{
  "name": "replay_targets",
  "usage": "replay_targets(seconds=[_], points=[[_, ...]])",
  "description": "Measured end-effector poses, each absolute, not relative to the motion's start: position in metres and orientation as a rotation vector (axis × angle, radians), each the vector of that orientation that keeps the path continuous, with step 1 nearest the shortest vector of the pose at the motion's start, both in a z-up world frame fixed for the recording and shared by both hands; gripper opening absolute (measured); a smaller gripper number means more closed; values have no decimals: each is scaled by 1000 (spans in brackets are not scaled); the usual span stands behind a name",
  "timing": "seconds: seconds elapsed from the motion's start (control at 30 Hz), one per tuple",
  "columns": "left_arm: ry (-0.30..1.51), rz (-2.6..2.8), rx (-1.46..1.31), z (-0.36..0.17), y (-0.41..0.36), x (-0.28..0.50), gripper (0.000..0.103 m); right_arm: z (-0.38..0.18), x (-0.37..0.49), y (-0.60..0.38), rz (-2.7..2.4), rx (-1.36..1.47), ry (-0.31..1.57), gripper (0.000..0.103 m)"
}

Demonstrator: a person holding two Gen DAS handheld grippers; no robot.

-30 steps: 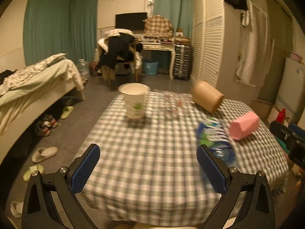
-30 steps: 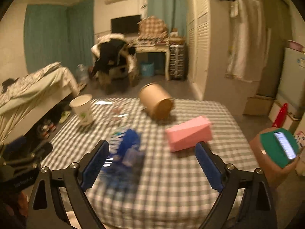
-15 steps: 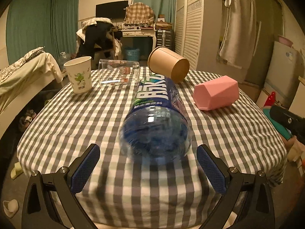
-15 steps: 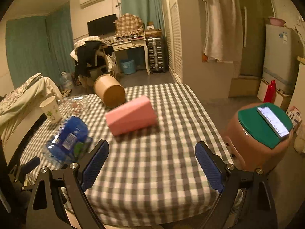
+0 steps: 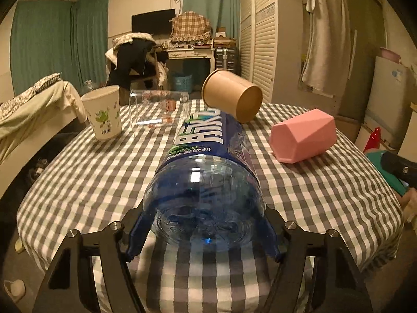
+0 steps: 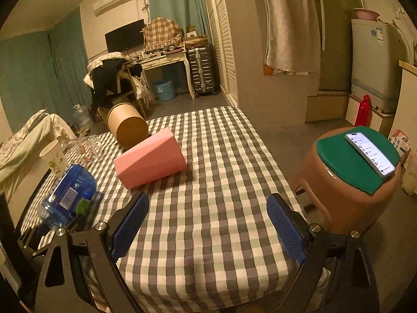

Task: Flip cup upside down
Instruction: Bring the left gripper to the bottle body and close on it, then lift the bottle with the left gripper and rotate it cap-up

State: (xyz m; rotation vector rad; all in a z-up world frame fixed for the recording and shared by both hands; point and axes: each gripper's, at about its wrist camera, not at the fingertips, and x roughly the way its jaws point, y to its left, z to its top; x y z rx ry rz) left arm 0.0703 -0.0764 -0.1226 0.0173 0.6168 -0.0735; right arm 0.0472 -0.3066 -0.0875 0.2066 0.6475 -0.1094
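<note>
A blue plastic bottle (image 5: 206, 177) lies on its side on the checked table (image 5: 91, 172). My left gripper (image 5: 204, 232) is shut on its base end. It also shows in the right wrist view (image 6: 66, 198). A white paper cup (image 5: 103, 116) stands upright at the far left. A clear glass (image 5: 159, 110), a brown paper cup (image 5: 232, 99) and a pink faceted cup (image 5: 303, 135) lie on their sides. My right gripper (image 6: 208, 224) is open and empty over the table's near right part, short of the pink cup (image 6: 149, 161).
A brown stool (image 6: 346, 182) with a green top and a phone (image 6: 370, 154) stands right of the table. A bed (image 5: 28, 109) is on the left. A chair with clothes, a desk and a wardrobe stand behind the table.
My left gripper moved in on the bottle and its fingers closed around the base. My right gripper moved slightly nearer the table and stayed open.
</note>
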Motion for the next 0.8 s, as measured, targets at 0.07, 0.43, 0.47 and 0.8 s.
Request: replay_targets(seconds=[0.07,0.43,0.47,0.8], points=[[613,-81,29,-115,-76,68,73,-89,49,-305,-104,202,652,92],[648,-79,81,-70,-67,74,73,-94,50,-296,-81,204,674,92],[653,-78,77,-69,-66,76,73,-94,49,-295,-79,202,674,92],[699,-81,74,-69,-69,105,73,-94,46,-297,-80,201,671,92]])
